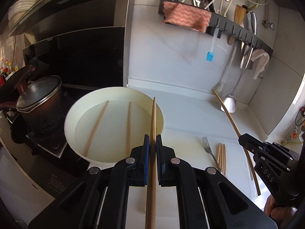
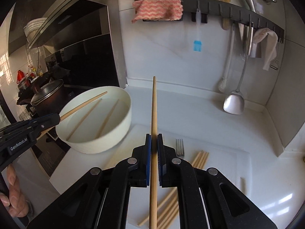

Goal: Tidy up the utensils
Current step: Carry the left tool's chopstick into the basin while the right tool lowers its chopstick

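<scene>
My left gripper (image 1: 152, 140) is shut on a bamboo chopstick (image 1: 153, 118) whose tip reaches over the near rim of a cream round basin (image 1: 72, 118). Two chopsticks (image 1: 95, 127) lie in the basin. My right gripper (image 2: 154, 139) is shut on another chopstick (image 2: 154, 105) that points at the back wall, above the white counter. In the right wrist view the left gripper (image 2: 57, 117) holds its chopstick over the basin (image 2: 106, 143). In the left wrist view the right gripper (image 1: 241, 139) is at right with its chopstick. Several loose chopsticks (image 2: 200, 159) and a fork (image 2: 179, 147) lie on the counter.
A lidded dark pot (image 1: 40, 103) stands on the stove left of the basin. A wall rail (image 1: 238, 30) holds a pink cloth (image 1: 186, 17), a blue brush (image 1: 209, 56), a steel spatula (image 1: 229, 102) and a white rag. The counter ends at a corner wall on the right.
</scene>
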Action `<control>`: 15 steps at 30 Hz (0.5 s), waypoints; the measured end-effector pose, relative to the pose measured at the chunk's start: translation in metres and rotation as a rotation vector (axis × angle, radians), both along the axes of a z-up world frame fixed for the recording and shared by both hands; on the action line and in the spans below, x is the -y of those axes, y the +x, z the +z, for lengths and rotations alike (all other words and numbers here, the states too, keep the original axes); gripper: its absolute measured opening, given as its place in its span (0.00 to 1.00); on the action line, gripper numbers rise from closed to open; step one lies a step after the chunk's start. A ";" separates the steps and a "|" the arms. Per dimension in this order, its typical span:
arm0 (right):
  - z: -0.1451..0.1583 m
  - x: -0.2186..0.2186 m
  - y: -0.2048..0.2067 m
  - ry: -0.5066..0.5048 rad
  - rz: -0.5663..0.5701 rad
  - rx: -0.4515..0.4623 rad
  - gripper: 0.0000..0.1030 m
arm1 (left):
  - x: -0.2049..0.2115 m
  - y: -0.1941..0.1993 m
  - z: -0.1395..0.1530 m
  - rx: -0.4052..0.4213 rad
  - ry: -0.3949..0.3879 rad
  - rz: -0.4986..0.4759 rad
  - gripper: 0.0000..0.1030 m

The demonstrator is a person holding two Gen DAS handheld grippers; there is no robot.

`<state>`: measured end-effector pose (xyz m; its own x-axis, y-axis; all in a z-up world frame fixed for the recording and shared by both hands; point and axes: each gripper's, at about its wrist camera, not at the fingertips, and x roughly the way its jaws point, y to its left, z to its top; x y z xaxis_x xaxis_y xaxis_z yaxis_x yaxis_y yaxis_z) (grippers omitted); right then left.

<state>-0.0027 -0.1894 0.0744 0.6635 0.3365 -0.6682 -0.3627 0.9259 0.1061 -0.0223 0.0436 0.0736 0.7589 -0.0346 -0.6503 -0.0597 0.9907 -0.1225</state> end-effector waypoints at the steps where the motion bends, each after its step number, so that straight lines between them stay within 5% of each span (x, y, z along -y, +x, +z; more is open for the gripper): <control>1: 0.001 -0.012 0.005 0.005 0.005 0.000 0.06 | -0.011 0.005 0.000 0.003 0.000 -0.002 0.07; 15: -0.051 -0.171 0.098 0.059 0.045 -0.170 0.06 | -0.134 0.104 -0.040 -0.065 -0.025 -0.023 0.07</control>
